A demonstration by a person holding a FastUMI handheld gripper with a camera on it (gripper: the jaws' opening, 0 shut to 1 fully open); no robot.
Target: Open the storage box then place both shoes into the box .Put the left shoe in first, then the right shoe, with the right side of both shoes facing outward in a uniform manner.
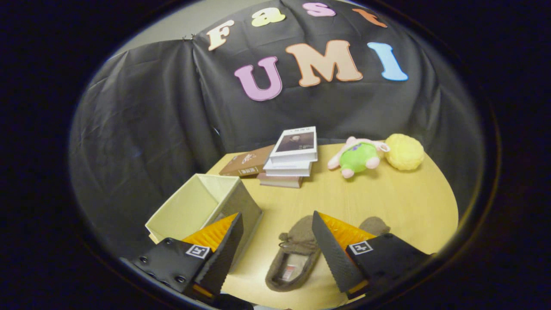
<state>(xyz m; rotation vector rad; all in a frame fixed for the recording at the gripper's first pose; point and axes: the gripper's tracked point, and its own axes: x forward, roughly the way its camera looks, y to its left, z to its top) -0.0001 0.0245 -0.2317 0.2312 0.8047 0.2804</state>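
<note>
1. Jaws of the gripper (277, 241) are wide apart, holding nothing.
2. One brown shoe (292, 258) lies between them; another shoe (374, 224) peeks out on the right.
3. Open storage box (202, 206) sits left.
4. Books (292, 157) and a plush toy (357, 157) lie far back on the table (409, 202).

— Where is the box (202, 211)?
— On the table (404, 202), at its left edge, lid off, partly behind the left finger (226, 249).
— And the shoes?
— One shoe (292, 258) lies on the table between the fingers of the gripper (277, 249), which stand wide apart, pressing on nothing. The other shoe (375, 224) lies to its right, mostly hidden behind the right finger (329, 249).
— What lies beyond them?
— A stack of books (290, 161) at the back of the table, behind the box and to its right, with one more book (247, 163) leaning against the stack's left side. Right of the books lies a plush toy (357, 157), and a ball (404, 151) touches the toy's right side.
</note>
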